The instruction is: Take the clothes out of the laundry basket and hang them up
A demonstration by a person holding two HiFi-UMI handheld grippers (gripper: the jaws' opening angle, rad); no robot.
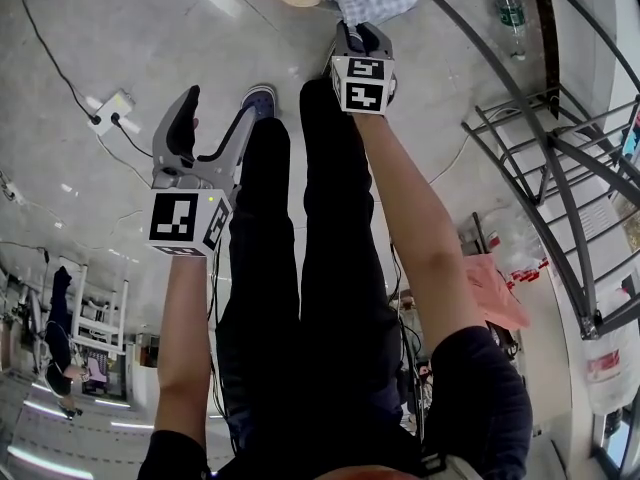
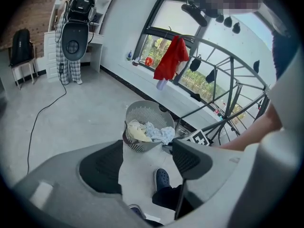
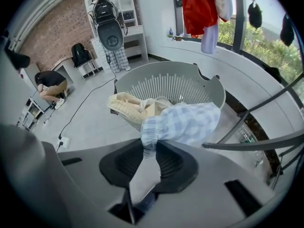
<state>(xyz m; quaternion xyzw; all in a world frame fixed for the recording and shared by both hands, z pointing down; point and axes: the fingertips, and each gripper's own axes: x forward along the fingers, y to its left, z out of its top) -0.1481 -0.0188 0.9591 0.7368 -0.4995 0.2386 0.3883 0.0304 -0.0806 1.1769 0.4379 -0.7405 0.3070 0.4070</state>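
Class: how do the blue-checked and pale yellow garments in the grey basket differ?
The blue-and-white checked garment is pinched at its gathered edge by the right gripper; the pale yellow garment is untouched. The checked one drapes over the near rim; the yellow one lies left of it. Both sit crumpled in the grey slotted plastic basket.

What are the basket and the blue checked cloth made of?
The basket looks like grey plastic, smooth and matte; the even slots in its wall look moulded. The blue checked cloth is soft woven fabric, maybe cotton: it crumples, drapes over the rim and bunches at a gathered edge. The exact fibre cannot be told.
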